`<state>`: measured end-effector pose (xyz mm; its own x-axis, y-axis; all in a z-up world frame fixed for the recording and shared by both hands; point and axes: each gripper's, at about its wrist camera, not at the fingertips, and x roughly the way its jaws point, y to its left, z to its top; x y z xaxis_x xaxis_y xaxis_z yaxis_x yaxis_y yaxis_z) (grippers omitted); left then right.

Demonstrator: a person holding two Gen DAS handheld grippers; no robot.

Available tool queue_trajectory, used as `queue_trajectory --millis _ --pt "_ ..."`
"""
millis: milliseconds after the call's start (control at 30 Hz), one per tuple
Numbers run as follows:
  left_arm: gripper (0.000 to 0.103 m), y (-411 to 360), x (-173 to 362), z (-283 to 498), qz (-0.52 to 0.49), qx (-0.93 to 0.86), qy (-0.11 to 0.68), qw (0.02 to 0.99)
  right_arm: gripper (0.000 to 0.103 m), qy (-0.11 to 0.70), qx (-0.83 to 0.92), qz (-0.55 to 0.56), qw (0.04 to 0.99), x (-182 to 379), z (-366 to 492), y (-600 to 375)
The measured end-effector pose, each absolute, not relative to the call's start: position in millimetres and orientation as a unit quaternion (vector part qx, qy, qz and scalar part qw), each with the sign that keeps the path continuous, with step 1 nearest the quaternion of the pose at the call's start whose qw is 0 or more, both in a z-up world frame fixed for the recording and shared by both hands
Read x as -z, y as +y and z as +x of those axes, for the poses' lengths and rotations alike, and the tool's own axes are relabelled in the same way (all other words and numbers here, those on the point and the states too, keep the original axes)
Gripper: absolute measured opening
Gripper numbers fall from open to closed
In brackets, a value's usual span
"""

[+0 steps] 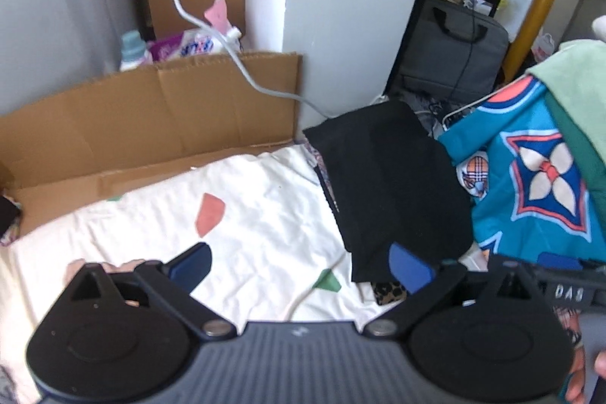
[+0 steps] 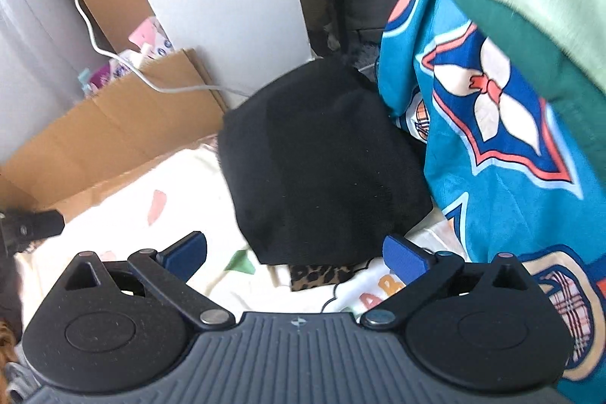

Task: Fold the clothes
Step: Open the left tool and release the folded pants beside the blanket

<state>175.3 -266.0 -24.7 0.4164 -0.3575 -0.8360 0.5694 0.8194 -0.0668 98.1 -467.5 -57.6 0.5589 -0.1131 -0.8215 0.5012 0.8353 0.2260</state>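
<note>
Left wrist view looks across a cream sheet (image 1: 242, 214) dotted with coloured patches, the soft surface on which the clothes lie. A flattened cardboard panel (image 1: 151, 108) leans behind it against a white pillar (image 1: 341, 6), and a white cable (image 1: 212, 29) trails down over the card. Off to the right hangs a teal patterned cloth (image 1: 530, 177) under a pale green one (image 1: 575, 89).

The black garment (image 1: 390, 184) lies folded on the sheet's right side, just beside the teal cloth, with a scrap of leopard print (image 2: 322, 275) showing under its near edge. It looks like soft, light knit or fleece: limp, likely to sag and slide when lifted, not fragile. A near corner or the near hem seems the best place to pinch it, since both layers meet there.

The left gripper (image 1: 299, 269) stands wide and empty above the sheet; the right gripper (image 2: 295, 256) is likewise spread wide, empty, just short of the garment's near edge.
</note>
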Motion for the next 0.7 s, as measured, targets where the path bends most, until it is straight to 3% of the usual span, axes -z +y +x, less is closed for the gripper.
queue_trajectory --millis 333,700 --pt "0.102 -216.5 -66.7 162.6 0.094 0.258 0.464 0.842 0.102 0.424 0.180 0.212 0.862 -26.1 71.3 -446.3" --pt "0.103 -111.4 -118.0 133.0 0.074 0.211 0.458 0.860 0.103 0.411 0.148 0.212 0.874 -83.8 40.8 -407.5"
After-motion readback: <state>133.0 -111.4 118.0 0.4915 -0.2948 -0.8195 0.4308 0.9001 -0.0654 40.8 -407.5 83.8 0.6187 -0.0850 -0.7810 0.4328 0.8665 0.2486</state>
